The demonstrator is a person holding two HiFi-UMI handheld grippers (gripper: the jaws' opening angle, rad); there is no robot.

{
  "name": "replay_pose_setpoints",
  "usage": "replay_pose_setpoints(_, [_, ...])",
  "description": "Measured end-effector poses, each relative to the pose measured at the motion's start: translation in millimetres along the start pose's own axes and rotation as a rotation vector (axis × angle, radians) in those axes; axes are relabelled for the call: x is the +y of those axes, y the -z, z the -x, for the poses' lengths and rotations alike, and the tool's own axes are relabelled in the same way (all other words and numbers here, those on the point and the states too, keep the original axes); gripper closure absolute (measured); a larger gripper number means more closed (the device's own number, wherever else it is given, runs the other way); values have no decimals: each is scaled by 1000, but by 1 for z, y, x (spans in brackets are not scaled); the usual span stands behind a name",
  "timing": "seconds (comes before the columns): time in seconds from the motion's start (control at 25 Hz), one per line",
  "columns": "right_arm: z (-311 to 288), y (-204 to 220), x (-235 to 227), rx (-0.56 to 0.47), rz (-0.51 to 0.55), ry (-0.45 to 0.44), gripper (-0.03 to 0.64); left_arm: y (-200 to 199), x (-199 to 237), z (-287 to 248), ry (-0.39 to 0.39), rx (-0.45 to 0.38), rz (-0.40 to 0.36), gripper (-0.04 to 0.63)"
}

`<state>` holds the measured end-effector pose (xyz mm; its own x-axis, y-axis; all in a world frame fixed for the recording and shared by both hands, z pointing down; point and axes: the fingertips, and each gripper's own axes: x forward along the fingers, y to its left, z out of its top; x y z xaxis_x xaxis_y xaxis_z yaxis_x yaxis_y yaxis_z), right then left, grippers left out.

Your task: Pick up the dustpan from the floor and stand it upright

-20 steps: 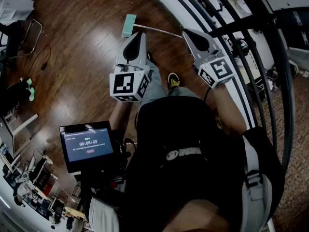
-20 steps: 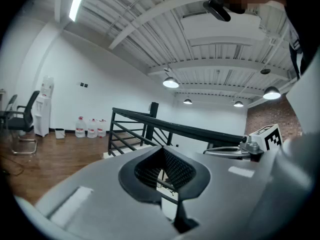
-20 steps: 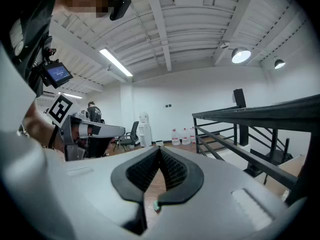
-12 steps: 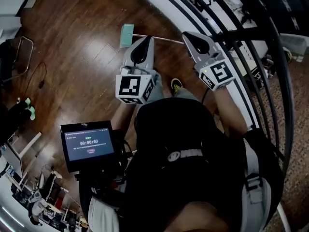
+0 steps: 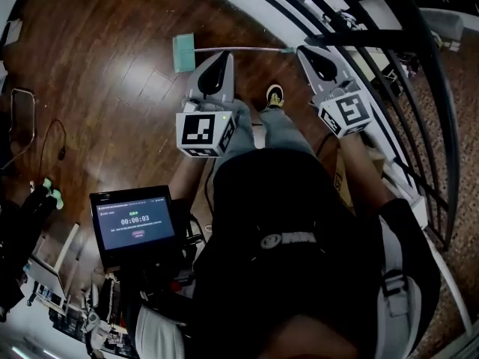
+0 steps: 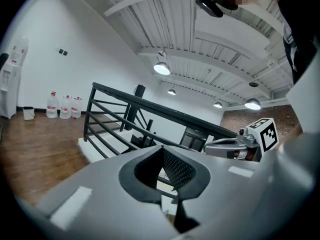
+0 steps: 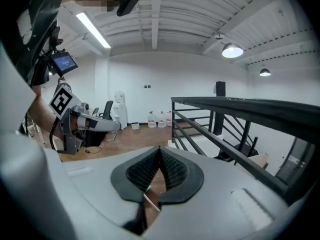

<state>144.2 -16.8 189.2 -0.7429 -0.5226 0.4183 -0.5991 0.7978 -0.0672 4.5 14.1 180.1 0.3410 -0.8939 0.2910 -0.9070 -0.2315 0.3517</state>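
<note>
Pale green, flat rectangular dustpan (image 5: 183,52) with a thin bright metal handle (image 5: 247,49), lying flat on the glossy dark wooden plank floor (image 5: 112,66). The handle's end points toward the black metal bar railing (image 5: 389,73) at right, and broad bare boards open to the left. The grey left gripper (image 5: 219,60) and right gripper (image 5: 308,53) are held clear of it, their dark ribbed pads (image 7: 175,171) pressed together on nothing.

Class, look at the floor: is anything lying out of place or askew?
Yes: the dustpan lies flat on the wooden floor, its long handle stretched out along the boards, instead of standing upright. Nothing looks spilled or broken.
</note>
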Motion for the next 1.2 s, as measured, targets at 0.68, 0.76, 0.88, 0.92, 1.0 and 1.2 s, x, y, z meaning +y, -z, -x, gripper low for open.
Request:
replay_pose_setpoints(0.68, [-124, 441, -141, 582, -303, 238, 543, 255, 81, -153, 42, 259, 12, 577])
replay_pose_setpoints(0.76, [-136, 504, -159, 637, -323, 263, 527, 290, 98, -159, 8, 287, 3, 577])
replay_pose_setpoints(0.88, [-142, 595, -187, 731, -334, 299, 517, 340, 120, -168, -21, 311, -2, 577])
replay_pose_setpoints(0.92, [-144, 621, -196, 757, -339, 315, 517, 356, 126, -172, -25, 317, -5, 577])
replay_pose_setpoints(1.0, [-145, 660, -212, 792, -347, 352, 517, 386, 137, -182, -28, 319, -11, 577])
replay_pose_setpoints(1.2, [-156, 724, -231, 818, -344, 388, 497, 434, 150, -205, -31, 296, -18, 577])
